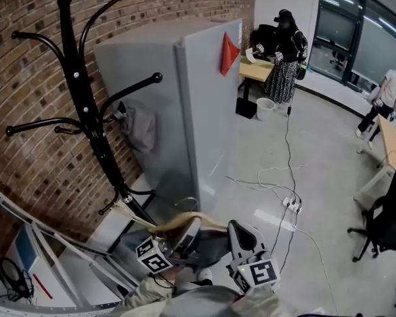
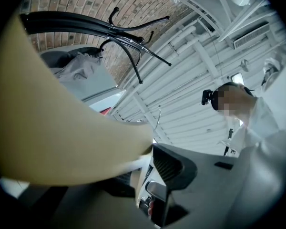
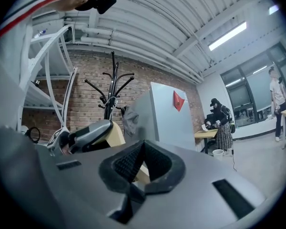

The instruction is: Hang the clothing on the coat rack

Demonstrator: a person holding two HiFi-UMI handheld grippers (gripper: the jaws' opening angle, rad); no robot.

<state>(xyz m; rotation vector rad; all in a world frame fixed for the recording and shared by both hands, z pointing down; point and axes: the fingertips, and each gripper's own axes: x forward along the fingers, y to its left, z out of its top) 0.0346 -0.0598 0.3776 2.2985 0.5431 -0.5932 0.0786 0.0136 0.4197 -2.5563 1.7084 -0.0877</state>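
Note:
A black coat rack (image 1: 86, 111) stands against the brick wall, with a grey garment (image 1: 138, 129) hanging on one of its right-hand hooks. Both grippers are low in the head view and hold a tan garment (image 1: 185, 222) between them. My left gripper (image 1: 187, 235) is shut on it. In the left gripper view the tan garment (image 2: 52, 128) fills the left side and hides one jaw, with the rack (image 2: 124, 30) above. My right gripper (image 3: 140, 159) has its pads pressed together on a fold of the tan garment (image 3: 142, 173), and the rack (image 3: 112, 92) is ahead.
A tall grey cabinet (image 1: 198, 98) with a red flag (image 1: 229, 53) stands right of the rack. A white shelf frame (image 1: 53, 243) runs low on the left. Cables and a power strip (image 1: 292, 205) lie on the floor. People (image 1: 287, 51) and a black chair (image 1: 383, 223) are further off.

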